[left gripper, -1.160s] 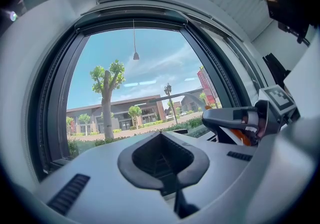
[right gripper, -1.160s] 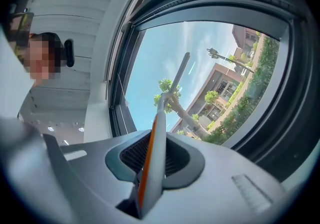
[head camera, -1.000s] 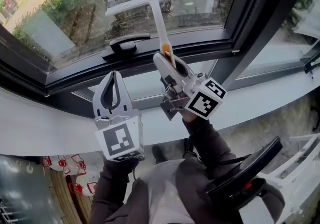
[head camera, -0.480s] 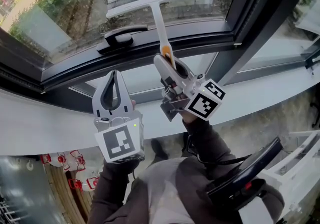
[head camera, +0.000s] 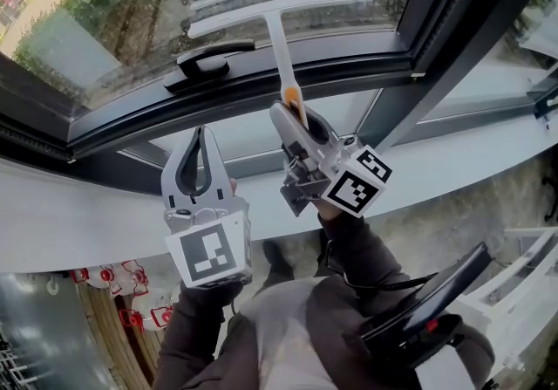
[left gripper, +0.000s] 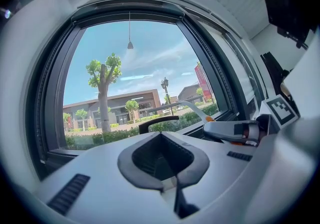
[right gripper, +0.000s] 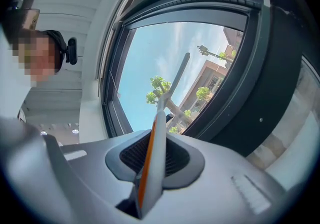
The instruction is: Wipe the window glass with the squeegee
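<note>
A white squeegee [head camera: 277, 39] with an orange strip on its handle stands up against the window glass [head camera: 113, 22]; its wide blade [head camera: 270, 11] lies across the lower pane. My right gripper [head camera: 292, 113] is shut on the squeegee's handle [right gripper: 152, 163], just below the black frame bar. My left gripper [head camera: 200, 140] hangs to the left, below the window handle [head camera: 209, 61], jaws together and nothing between them [left gripper: 161, 168]. In the left gripper view the squeegee [left gripper: 192, 109] and the right gripper [left gripper: 235, 130] show at the right.
A black window frame [head camera: 261, 87] runs under the glass, with a thick mullion [head camera: 453, 22] at the right. A white sill [head camera: 78, 222] passes below both grippers. A black office chair [head camera: 427, 310] stands at the lower right.
The squeegee and my right gripper have shifted slightly up the glass. The left gripper has stayed nearly still.
</note>
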`<state>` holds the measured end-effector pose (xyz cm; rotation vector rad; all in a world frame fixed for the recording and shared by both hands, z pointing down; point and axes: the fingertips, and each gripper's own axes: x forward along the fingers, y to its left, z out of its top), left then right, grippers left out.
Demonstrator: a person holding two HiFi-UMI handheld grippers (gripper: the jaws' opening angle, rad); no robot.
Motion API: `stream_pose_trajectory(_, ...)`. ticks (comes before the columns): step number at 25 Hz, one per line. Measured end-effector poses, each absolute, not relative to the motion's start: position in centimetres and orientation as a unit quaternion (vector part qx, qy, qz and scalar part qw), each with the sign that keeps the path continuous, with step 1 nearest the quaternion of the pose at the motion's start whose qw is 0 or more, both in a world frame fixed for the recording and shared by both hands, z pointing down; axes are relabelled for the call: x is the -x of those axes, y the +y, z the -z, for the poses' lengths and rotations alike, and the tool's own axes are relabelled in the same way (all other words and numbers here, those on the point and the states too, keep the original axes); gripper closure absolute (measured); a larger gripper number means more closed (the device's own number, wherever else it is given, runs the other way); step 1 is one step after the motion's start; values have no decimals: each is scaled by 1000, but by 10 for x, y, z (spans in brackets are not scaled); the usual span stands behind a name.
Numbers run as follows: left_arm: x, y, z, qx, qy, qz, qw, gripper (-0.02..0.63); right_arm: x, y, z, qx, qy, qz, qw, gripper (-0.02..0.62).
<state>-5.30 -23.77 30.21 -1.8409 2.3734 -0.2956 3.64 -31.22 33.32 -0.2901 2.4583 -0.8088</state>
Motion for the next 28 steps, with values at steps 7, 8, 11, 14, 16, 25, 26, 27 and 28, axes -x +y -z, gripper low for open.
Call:
stream_pose_trajectory(7,53,-241,-313,608,785,106,54,606,-38,-314,-349,112,907,309,264,537)
stream_pose_trajectory(8,53,-241,-314,608,785,107,53,606,-39,-314,-351,113,906,310,264,537)
stream_pose_trajectory(11,53,-240,-316,607,785,108,52,606,-40,-314,-356,115,905,315,263,537)
stream_pose_trajectory(14,53,-239,-318,608,785,109,50,606,-41,-314,-360,117,902,320,265,537)
stream_pose_trajectory(16,54,-238,-319,608,785,109,50,606,-41,-314,-360,118,901,321,266,537)
stream_pose_trajectory(25,57,-235,-322,613,783,96,45,606,-51,-314,-351,128,899,320,271,538)
stream_pose_trajectory(26,59,-235,-320,615,782,91,47,606,-52,-314,-347,132,899,315,273,538)
stream_pose_trajectory(27,62,-235,-318,616,781,86,48,606,-52,-315,-343,135,900,311,275,538)
stream_pose_trajectory(28,66,-234,-317,618,780,80,50,606,-52,-315,-338,139,900,306,278,538)
